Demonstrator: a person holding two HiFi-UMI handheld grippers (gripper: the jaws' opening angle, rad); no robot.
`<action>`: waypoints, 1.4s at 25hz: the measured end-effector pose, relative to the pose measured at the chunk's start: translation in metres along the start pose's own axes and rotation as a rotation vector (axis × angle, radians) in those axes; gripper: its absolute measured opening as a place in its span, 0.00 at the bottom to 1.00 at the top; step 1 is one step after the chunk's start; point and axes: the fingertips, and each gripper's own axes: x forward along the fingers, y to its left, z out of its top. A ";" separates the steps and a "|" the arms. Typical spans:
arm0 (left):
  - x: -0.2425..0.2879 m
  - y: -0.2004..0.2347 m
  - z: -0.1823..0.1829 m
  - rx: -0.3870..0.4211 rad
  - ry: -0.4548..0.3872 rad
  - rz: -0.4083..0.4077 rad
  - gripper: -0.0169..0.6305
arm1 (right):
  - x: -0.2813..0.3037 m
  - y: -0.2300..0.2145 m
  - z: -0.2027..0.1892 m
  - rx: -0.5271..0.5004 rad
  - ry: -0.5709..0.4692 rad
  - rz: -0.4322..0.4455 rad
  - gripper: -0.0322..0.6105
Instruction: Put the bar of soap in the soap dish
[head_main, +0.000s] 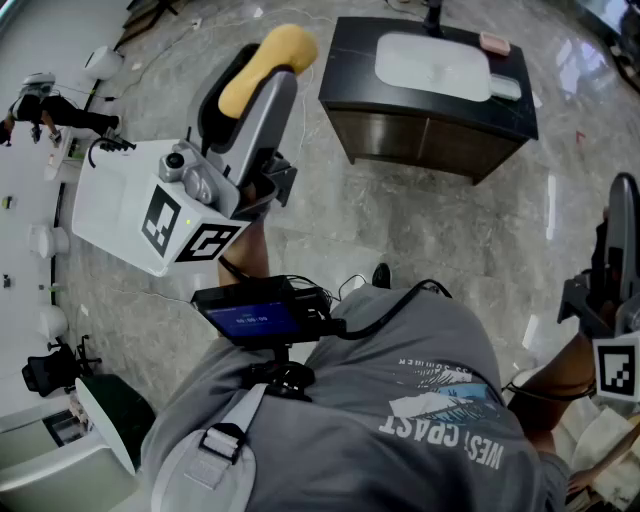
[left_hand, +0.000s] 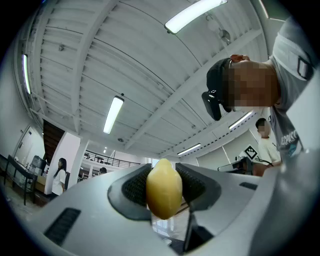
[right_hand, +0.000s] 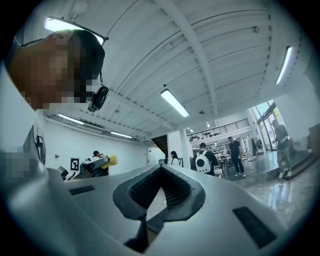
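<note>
Here, over marble floor (head_main: 430, 235), left tongs (left_hand: 163, 176) clamp yellow soap (head_main: 268, 56); right tongs (right_hand: 161, 170) closed.

The bar of soap (left_hand: 164, 188) is looking smooth and waxy; the left hand-held gripper (left_hand: 164, 186) is showing matt grey plastic with ribbed dark pads (left_hand: 136, 186); the stone floor (head_main: 420, 230) is gleaming glossy.

- The bar of soap (head_main: 268, 68): yellow, oval, left of the top centre, pinched between the jaws of the left gripper (head_main: 272, 72).
- The soap dish (head_main: 505, 87): it seems to be the small white flat piece at the upper right, but it is too small to be sure.
</note>
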 end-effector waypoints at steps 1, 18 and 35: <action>0.000 0.000 0.000 -0.001 0.001 0.001 0.27 | 0.000 -0.001 0.000 0.001 0.000 -0.001 0.05; -0.007 -0.005 -0.018 -0.026 0.016 -0.024 0.27 | -0.008 -0.003 -0.014 0.060 -0.033 -0.025 0.06; 0.002 0.030 -0.031 -0.068 0.029 -0.062 0.27 | 0.016 -0.018 -0.006 0.009 -0.029 -0.130 0.06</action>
